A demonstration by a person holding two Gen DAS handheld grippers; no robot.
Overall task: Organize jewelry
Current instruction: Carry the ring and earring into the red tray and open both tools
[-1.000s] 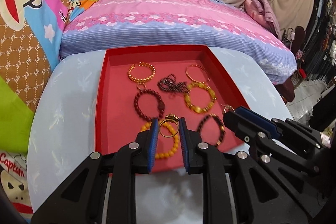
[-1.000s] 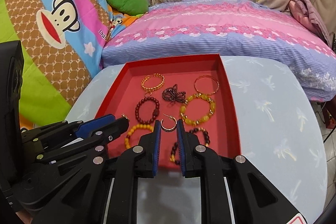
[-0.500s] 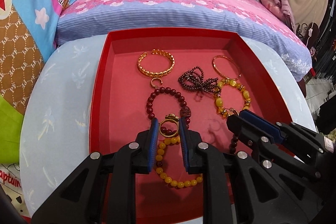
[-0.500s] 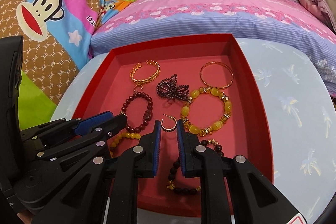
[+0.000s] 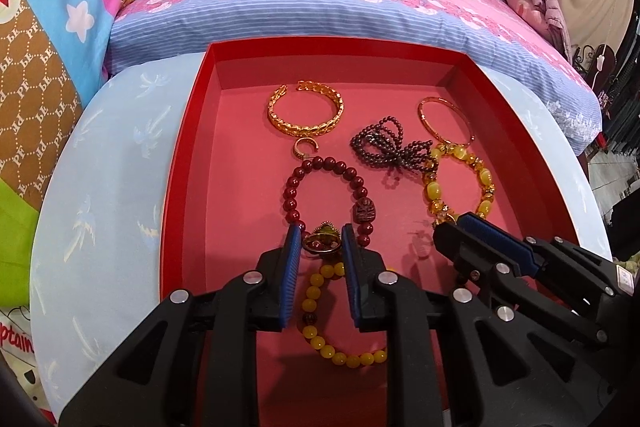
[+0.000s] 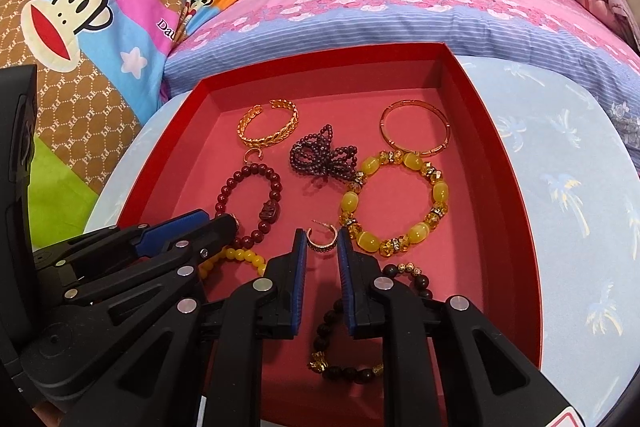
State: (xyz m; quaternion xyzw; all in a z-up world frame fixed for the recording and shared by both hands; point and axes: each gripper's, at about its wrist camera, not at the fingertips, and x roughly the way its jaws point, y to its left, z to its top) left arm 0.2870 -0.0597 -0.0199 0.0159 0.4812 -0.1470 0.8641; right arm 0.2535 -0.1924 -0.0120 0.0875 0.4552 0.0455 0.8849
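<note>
A red tray (image 5: pixel 182 163) on a pale blue round table holds several bracelets. My left gripper (image 5: pixel 320 231) is shut on a gold ring with a stone (image 5: pixel 321 243), low over the dark red bead bracelet (image 5: pixel 326 187) and a yellow bead bracelet (image 5: pixel 332 327). My right gripper (image 6: pixel 321 235) is shut on a gold hoop earring (image 6: pixel 322 242), just above the tray floor (image 6: pixel 508 155), beside the large yellow crystal bracelet (image 6: pixel 396 203) and over a black bead bracelet (image 6: pixel 360 339). Each gripper shows in the other's view: the right gripper (image 5: pixel 460 227), the left gripper (image 6: pixel 212 223).
Farther back in the tray lie a gold leaf cuff (image 5: pixel 306 115), a small gold ear cuff (image 5: pixel 306 147), a dark bead bow (image 5: pixel 390 149) and a thin gold bangle (image 5: pixel 446 121). A pink and blue striped pillow (image 5: pixel 340 7) lies behind the table (image 5: pixel 100 167).
Both grippers have sunk and moved forward over the tray, which now looks larger and closer. The ring and the hoop earring stay pinched between the pads.
</note>
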